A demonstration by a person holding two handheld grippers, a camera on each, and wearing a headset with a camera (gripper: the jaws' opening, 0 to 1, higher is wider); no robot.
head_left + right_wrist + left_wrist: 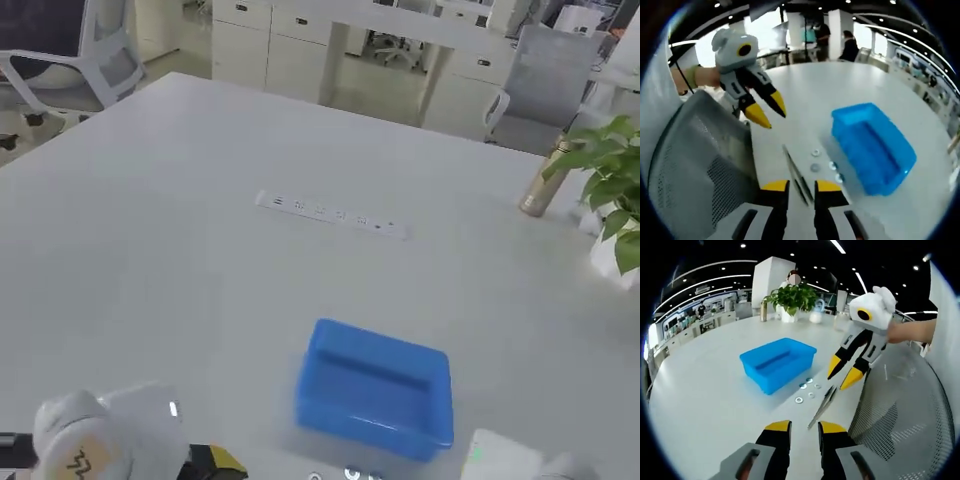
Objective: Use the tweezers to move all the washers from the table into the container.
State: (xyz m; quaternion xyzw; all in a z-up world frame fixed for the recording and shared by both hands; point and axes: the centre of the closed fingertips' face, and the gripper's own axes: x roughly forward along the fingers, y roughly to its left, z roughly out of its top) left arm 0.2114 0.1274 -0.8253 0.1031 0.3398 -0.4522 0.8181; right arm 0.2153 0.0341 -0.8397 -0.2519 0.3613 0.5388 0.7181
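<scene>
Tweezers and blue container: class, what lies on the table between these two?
A small cluster of washers lies loose between the tweezers and the blue container, clearest in the left gripper view.

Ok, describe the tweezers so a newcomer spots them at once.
Find the blue container on the white table. Small washers lie beside it, and the tweezers lie beyond them, near the table edge. Unlike those round rings, they are one long, thin metal strip.
</scene>
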